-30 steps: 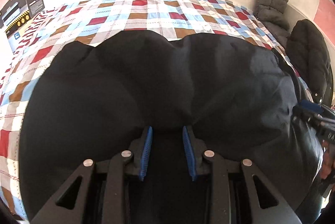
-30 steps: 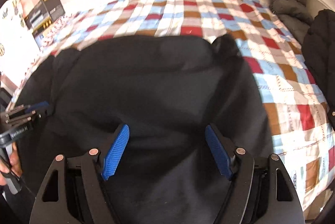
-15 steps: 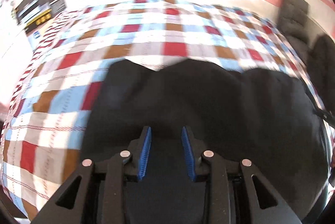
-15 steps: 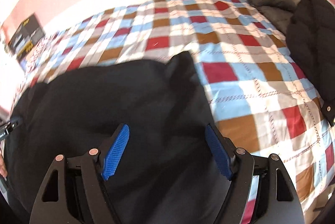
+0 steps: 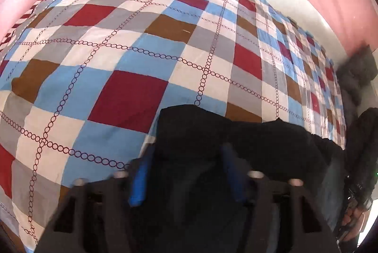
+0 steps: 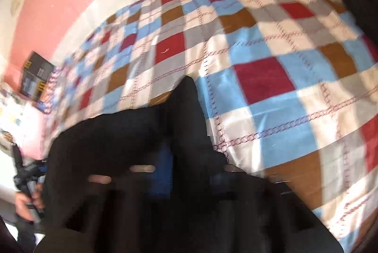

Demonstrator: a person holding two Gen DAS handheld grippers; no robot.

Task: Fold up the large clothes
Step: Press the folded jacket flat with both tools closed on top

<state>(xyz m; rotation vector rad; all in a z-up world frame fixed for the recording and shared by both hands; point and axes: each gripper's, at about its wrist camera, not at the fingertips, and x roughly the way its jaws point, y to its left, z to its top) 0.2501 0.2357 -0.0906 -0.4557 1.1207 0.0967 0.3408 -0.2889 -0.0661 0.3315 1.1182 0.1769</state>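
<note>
A large black garment [image 5: 259, 139] lies on a checked bedspread [image 5: 132, 99], with its edge just beyond both grippers. My left gripper [image 5: 186, 158] stands over that edge; its blue pads are apart and its jaws are closing, with black fabric between them. In the right wrist view the garment [image 6: 118, 135] rises in a narrow ridge out of my right gripper [image 6: 191, 165], which is shut on it. This view is blurred. The person's hand on the other gripper shows at the picture edge in each view, at the right [image 5: 354, 217] and at the left [image 6: 26, 201].
The checked bedspread [image 6: 271, 78] stretches far beyond the garment up to a pink wall. A dark printed box [image 6: 35, 75] stands at the bed's far left corner. Dark padded jackets [image 5: 356, 78] are piled at the right end of the bed.
Both grippers have slid from over the garment's middle to its edge, so more bedspread shows. The right jaws, wide apart before, have closed on a ridge of fabric. Both wrists have rolled.
</note>
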